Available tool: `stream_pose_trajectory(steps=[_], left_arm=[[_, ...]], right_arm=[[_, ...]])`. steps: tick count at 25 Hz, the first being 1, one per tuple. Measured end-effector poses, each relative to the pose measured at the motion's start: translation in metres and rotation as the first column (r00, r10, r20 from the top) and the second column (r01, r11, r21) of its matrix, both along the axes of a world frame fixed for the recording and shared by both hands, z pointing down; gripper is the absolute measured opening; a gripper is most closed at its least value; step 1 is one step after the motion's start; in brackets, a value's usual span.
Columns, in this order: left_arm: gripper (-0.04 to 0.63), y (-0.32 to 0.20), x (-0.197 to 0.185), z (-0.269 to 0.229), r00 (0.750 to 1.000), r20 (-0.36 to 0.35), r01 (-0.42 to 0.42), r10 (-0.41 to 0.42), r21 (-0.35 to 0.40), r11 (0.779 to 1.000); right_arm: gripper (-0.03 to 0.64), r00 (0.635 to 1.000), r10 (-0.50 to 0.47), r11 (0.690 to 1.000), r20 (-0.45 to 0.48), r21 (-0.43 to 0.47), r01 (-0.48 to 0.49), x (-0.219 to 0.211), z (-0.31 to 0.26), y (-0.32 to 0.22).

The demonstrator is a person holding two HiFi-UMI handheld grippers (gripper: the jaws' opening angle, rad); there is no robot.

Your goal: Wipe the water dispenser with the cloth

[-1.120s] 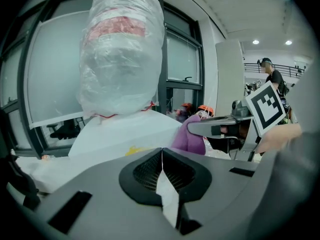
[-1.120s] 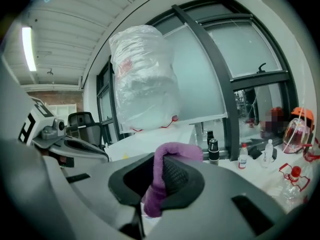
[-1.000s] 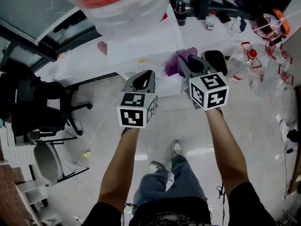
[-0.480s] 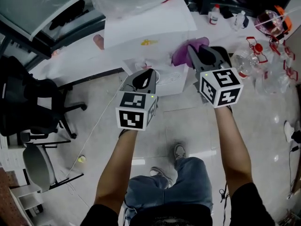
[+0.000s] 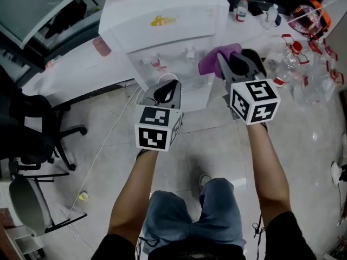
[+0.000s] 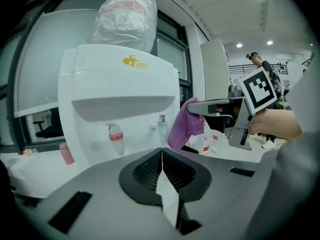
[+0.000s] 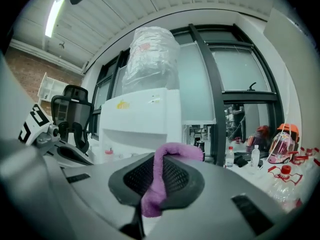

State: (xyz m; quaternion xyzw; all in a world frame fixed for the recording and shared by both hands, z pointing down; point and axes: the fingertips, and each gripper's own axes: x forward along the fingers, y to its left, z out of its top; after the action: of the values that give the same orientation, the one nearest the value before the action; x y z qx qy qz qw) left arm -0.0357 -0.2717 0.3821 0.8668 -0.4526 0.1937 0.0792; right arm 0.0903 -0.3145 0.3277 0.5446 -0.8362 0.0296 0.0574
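Approach step; wiping not yet begun. R hand-held gripper [image 5: 229, 65] was clenched on the cloth [image 5: 212, 62], at the dispenser's [image 5: 168, 23] right front edge, contact unclear. L hand-held gripper [image 5: 165, 92], jaws together w/ nothing between, hung in front of the dispenser. Next move probably: press cloth flat on the dispenser front & sweep across.

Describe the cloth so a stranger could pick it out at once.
Find the big white water dispenser. To the right of its taps, the right gripper is shut on the cloth. It is soft and purple, unlike the clear plastic bottles nearby.
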Motion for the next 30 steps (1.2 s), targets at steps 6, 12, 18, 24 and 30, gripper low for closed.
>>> stream_pose_trajectory(steps=[6, 12, 18, 24, 30], left_arm=[[0.026, -0.006, -0.007, 0.042, 1.0, -0.017, -0.011, 0.012, 0.049, 0.999], [0.026, -0.014, -0.015, 0.078, 0.999, -0.037, -0.01, 0.014, 0.094, 0.996], [0.026, -0.015, -0.029, 0.099, 1.0, -0.027, 0.002, 0.001, 0.124, 0.992], [0.026, -0.013, -0.044, 0.11, 1.0, -0.023, 0.023, -0.019, 0.141, 0.99], [0.026, -0.015, -0.055, 0.105, 0.999, -0.017, 0.038, -0.036, 0.16, 0.986]], right_arm=[[0.032, 1.0, 0.014, 1.0, -0.006, 0.027, -0.014, -0.004, 0.046, -0.007], [0.032, 1.0, 0.018, 0.999, -0.013, 0.046, -0.017, -0.007, 0.093, -0.011], [0.032, 0.999, 0.036, 0.999, 0.011, 0.025, -0.036, -0.006, 0.133, -0.013], [0.032, 0.998, 0.05, 0.999, 0.024, 0.006, -0.051, -0.005, 0.158, -0.015], [0.032, 0.999, 0.036, 0.999, 0.001, 0.031, -0.036, -0.014, 0.149, -0.011]])
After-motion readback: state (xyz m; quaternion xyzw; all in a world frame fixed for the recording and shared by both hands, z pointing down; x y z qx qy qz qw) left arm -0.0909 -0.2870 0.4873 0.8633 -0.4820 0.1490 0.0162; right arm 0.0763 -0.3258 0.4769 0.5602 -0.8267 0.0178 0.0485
